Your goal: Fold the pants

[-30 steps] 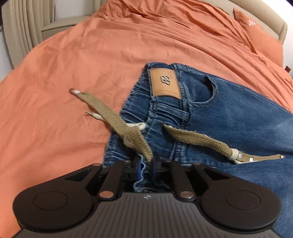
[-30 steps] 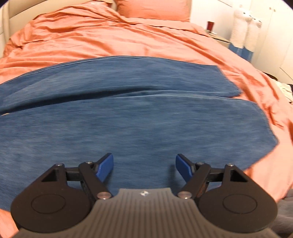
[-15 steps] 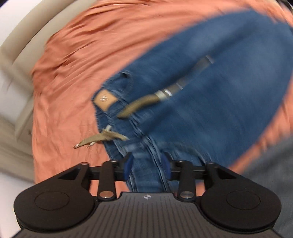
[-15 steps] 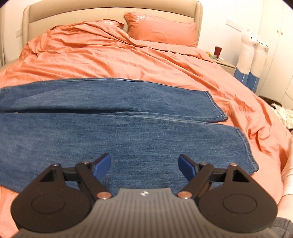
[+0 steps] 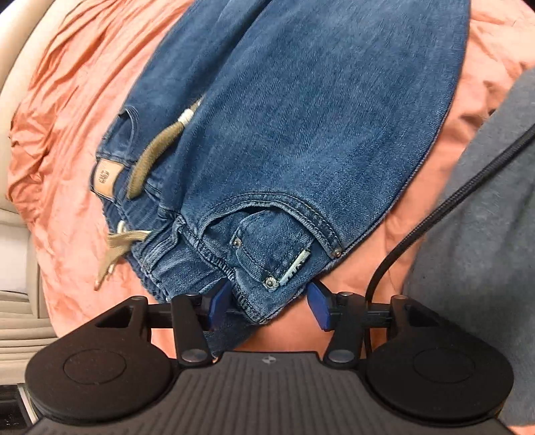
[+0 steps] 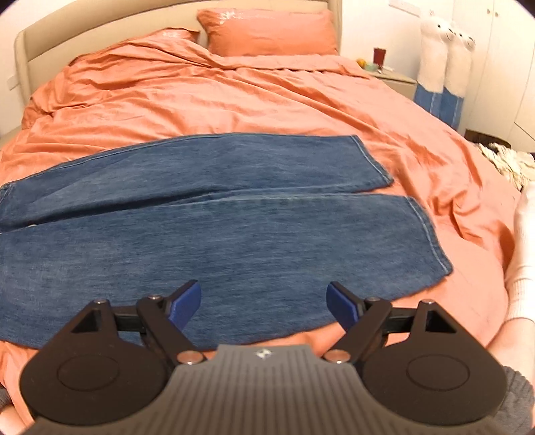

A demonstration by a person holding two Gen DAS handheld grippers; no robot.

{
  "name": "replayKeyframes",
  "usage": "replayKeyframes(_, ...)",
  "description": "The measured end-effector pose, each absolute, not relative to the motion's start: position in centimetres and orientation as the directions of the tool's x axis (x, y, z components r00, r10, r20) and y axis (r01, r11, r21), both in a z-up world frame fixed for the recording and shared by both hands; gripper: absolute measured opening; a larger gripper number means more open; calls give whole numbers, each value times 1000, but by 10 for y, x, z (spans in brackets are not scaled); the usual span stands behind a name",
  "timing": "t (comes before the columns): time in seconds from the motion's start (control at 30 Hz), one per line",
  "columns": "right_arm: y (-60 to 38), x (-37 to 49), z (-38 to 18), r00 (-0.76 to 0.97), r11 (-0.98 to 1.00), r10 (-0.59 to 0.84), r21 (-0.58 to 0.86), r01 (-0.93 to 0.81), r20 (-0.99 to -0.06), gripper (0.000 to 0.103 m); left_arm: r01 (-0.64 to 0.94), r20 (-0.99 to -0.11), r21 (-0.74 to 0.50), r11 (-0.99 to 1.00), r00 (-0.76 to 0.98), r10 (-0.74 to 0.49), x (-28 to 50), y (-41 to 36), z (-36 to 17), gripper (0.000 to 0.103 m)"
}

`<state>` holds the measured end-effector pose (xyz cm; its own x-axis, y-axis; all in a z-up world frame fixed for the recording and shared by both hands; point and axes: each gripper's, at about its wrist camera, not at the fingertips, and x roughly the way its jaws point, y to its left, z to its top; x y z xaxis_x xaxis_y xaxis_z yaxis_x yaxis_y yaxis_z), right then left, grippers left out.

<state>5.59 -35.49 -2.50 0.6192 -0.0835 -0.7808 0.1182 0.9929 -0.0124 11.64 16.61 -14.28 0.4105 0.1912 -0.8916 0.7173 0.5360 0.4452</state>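
Note:
Blue jeans lie flat on the orange bed cover. In the left wrist view I see the waistband with a tan leather patch, an olive drawstring and the front pocket. My left gripper is open, its blue pads on either side of the waistband corner by the pocket. In the right wrist view both legs lie side by side, hems to the right. My right gripper is open and empty above the near leg's front edge.
A black cable crosses grey clothing at the right of the left wrist view. Orange pillows and a beige headboard stand at the far end. A nightstand and white plush toys are at far right.
My left gripper let go of the drawstring area, opened, and swung round to the waistband corner by the front pocket. My right gripper pulled back toward the near edge of the legs, still open.

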Motion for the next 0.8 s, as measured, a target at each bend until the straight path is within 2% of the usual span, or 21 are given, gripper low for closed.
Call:
replayKeyframes(0.17, -368, 59, -24, 584, 995, -102, -92, 46, -806, 78, 684, -896, 434, 586, 397, 199, 128, 170, -153, 67)
replayKeyframes(0.27, -363, 63, -32, 579, 964, -130, -238, -115, -805, 73, 675, -895, 435, 596, 397, 204, 128, 170, -153, 71)
replayKeyframes(0.4, -352, 59, -60, 555, 806, -196, -455, -378, -808, 70, 708, -888, 458, 537, 399, 231, 122, 165, -152, 74)
replayKeyframes(0.5, -354, 57, -88, 530, 652, -293, -572, -498, -796, 64, 751, -885, 464, 469, 381, 266, 120, 158, -151, 75)
replayKeyframes(0.67, -377, 57, -123, 514, 530, -374, -632, -565, -772, 55, 738, -876, 482, 473, 384, 293, 124, 158, -163, 83)
replayKeyframes(0.73, -383, 59, -132, 529, 509, -396, -659, -555, -751, 46, 719, -873, 487, 496, 387, 296, 126, 160, -166, 82)
replayKeyframes(0.77, -385, 60, -135, 534, 505, -402, -667, -548, -743, 40, 711, -871, 490, 504, 390, 297, 126, 160, -165, 78)
replayKeyframes(0.8, -387, 62, -138, 542, 501, -405, -674, -542, -736, 28, 698, -863, 505, 508, 412, 292, 124, 160, -163, 69)
